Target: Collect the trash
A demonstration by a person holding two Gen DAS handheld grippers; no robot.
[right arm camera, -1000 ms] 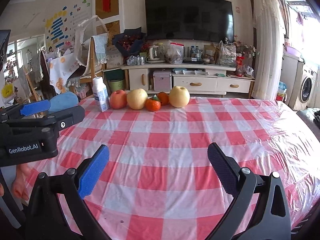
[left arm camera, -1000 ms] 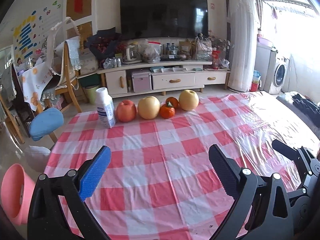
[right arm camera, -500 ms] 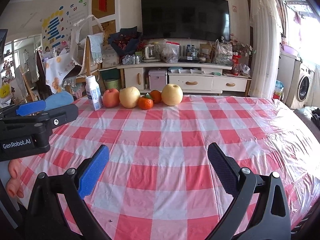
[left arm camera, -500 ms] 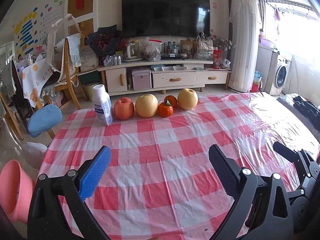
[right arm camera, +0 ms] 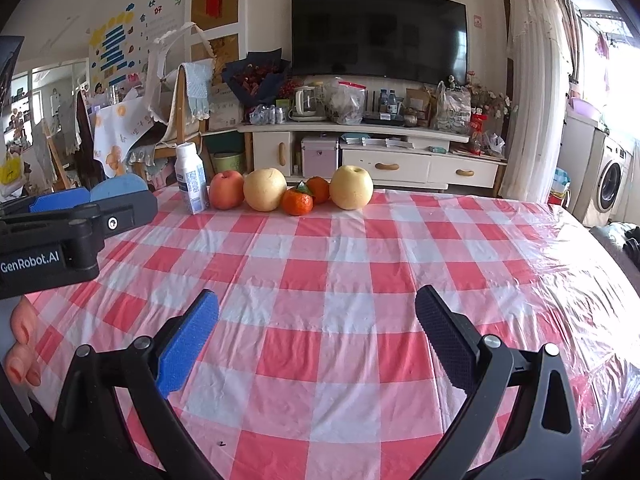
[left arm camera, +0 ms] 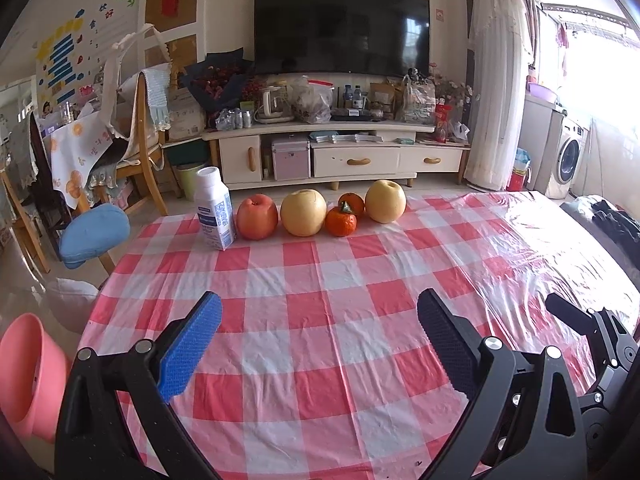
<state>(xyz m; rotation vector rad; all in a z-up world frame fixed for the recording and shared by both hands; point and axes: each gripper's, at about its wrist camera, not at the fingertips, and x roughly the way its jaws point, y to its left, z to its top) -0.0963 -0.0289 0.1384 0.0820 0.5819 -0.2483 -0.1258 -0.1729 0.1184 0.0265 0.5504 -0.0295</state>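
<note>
Nearest the left wrist camera, the left tongs (left arm camera: 320, 344) hang above the bench (left arm camera: 360, 344) with their jaws spread wide and nothing between them; one pad is blue, the other black. The right tongs (right arm camera: 316, 340) sit the same way in their own view, apart and empty, over the red-and-white checked cloth under clear plastic film. At the left edge of the right view, fingers (right arm camera: 22, 344) of the person's hand show beneath the body of the left tongs.

Low at the left, off the bench edge, a pink bin (left arm camera: 24, 376) stands on the floor.

The middle of the bench is bare cloth. Along its far edge stands a row: a white bottle (left arm camera: 214, 208) (upright, blue label, cap on), touching or just beside a red apple (left arm camera: 257, 216), then a yellow pear (left arm camera: 303, 212), an orange tangerine (left arm camera: 340, 220) with a second tangerine (left arm camera: 352, 202) partly behind it, and another yellow pear (left arm camera: 385, 201). Both tongs are well apart from this row.

Beyond the bench, a blue-cushioned stool (left arm camera: 94, 236) and a draped wooden chair (left arm camera: 136, 136) stand at the left. Against the back wall is a cluttered white TV cabinet (left arm camera: 344, 156) with a dark television (left arm camera: 342, 28) above it, and a washing machine (left arm camera: 570, 158) at the far right.
</note>
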